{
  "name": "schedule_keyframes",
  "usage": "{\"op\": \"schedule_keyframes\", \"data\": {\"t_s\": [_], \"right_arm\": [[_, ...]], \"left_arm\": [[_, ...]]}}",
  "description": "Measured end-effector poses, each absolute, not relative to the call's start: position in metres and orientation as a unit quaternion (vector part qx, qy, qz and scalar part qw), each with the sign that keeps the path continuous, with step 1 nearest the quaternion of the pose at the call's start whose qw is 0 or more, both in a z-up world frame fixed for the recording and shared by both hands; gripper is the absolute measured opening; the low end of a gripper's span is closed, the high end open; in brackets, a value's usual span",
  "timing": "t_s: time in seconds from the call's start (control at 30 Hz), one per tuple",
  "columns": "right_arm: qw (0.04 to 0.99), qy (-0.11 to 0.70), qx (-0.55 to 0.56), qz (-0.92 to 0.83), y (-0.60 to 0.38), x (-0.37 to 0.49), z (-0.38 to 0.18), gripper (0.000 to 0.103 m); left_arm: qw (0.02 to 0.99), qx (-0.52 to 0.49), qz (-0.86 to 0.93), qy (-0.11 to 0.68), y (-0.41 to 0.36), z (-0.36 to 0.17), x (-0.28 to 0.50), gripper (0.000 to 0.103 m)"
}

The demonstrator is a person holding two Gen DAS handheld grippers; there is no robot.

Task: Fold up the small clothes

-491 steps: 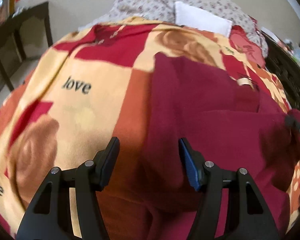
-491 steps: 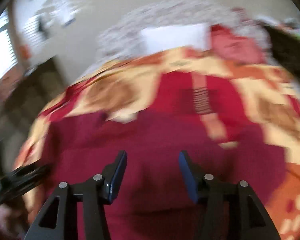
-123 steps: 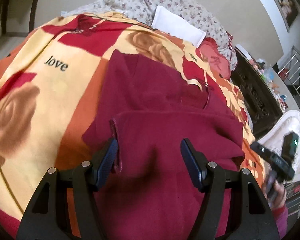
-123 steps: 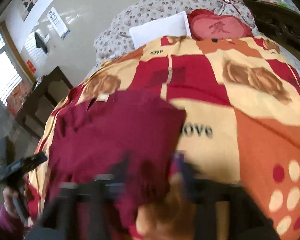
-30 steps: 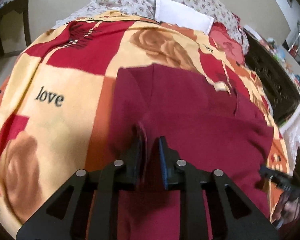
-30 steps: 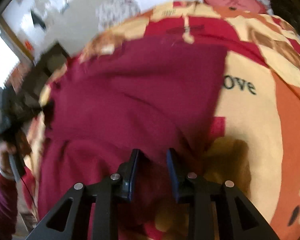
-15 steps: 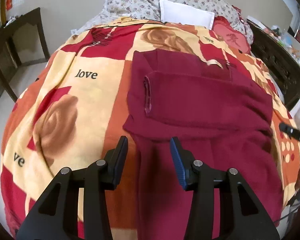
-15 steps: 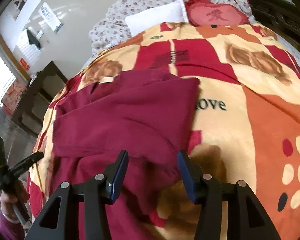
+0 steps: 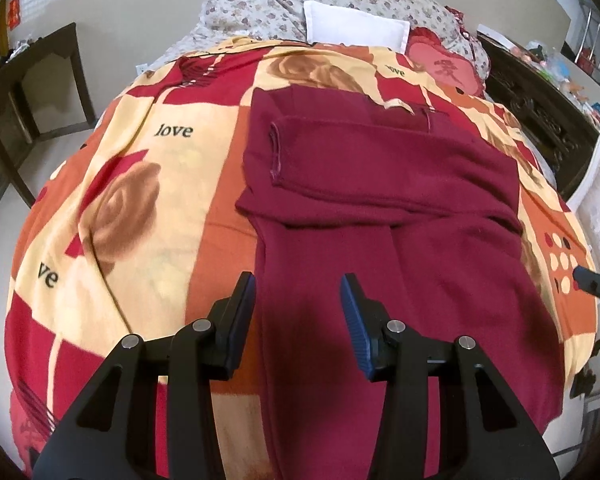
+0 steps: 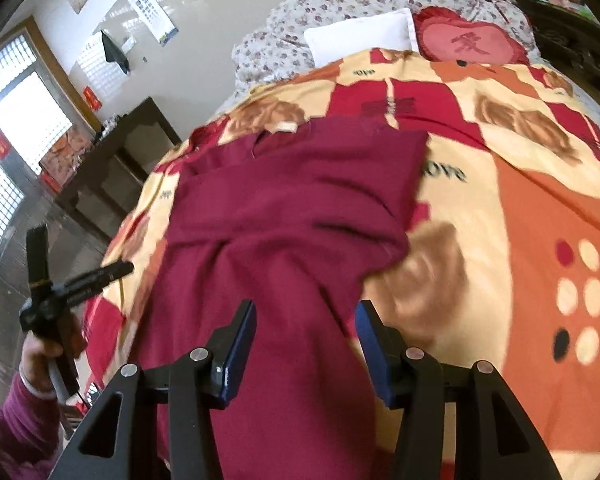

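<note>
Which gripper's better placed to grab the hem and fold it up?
Left gripper, likely. Its open jaws, just opened and empty, frame the maroon garment's left edge squarely. The right gripper, jaws also just opened and empty, hangs over the middle in a blurred view.

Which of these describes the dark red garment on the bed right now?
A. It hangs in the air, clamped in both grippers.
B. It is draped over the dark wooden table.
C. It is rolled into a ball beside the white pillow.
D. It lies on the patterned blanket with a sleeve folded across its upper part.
D: the dark red garment lies flat on the patterned blanket, with a sleeve laid across it.
</note>
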State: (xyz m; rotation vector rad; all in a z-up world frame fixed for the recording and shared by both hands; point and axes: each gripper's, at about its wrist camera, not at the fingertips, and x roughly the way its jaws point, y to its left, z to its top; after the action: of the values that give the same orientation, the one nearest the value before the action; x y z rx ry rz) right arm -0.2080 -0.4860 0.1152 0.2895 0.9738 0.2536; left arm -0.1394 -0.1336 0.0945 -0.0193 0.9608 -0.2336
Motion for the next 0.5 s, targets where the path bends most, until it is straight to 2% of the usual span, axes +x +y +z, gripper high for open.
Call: {"op": "schedule_keyframes", "data": {"t_s": [0.5], "right_arm": [[0.859,0.481,0.15,0.09,-0.481,-0.215,0.084,0.05]], "left_arm": [[0.851,-0.049,-0.158,0.498,-0.137,0.072,-0.167,0.043]]}}
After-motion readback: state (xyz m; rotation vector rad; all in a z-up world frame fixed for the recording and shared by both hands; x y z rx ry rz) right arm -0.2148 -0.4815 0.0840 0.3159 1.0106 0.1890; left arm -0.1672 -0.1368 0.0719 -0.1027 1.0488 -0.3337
